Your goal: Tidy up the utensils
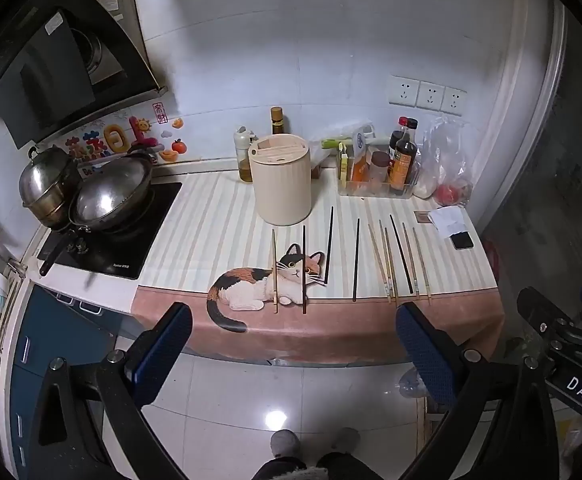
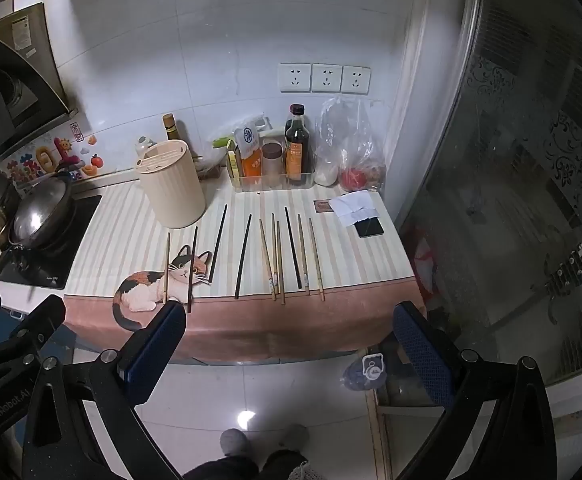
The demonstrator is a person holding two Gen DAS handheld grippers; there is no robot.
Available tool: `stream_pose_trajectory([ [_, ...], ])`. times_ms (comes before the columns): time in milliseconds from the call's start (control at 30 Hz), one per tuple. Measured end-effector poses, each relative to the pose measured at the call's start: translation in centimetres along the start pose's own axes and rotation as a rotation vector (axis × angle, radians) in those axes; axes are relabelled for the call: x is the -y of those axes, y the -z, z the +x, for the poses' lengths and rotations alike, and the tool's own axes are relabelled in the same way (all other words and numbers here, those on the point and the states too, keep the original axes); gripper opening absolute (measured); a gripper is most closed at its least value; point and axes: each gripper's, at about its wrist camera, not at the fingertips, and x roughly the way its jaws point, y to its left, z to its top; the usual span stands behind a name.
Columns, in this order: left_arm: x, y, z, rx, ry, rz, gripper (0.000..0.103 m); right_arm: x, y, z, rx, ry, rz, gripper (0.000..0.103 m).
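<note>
Both claws hang in the air in front of the tabletop point(image 1: 451, 322), and neither one touches anything. The left claw point(image 1: 293, 354) has its two blue pads wide apart with nothing between them. The right claw point(image 2: 289, 350) is the same, wide apart and holding nothing. Just past the tips of both claws lie the chopsticks point(image 2: 279, 256), spread out in a row on a striped cloth point(image 2: 131, 216) with a cat picture point(image 1: 259, 284). Some sticks are dark and some are pale wood. Most lie alone with gaps between them, but a few pale ones on the right side of the row lie very close and seem to cross near their ends. Farther away from the claws, behind the row, stands a round cream holder point(image 1: 281, 178) with slots in its top, and I think the sticks should go in there. The sticks look thin, stiff and light, and probably smooth, so they may roll or slip. It seems best to pinch one near its middle, across its length, so it stays level. A stick lying by itself looks easier to take first than the close ones. The thin stick lies flat on the cloth, so the pads must come down low on both sides of it.
</note>
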Motion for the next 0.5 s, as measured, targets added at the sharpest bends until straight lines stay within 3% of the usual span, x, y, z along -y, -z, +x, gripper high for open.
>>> stream_pose_trajectory([
  [500,0.05,-0.52,-0.1,-0.003,0.001,0.009,0.103,0.35,-0.22,0.03,-0.004,0.007,-0.003,0.103],
])
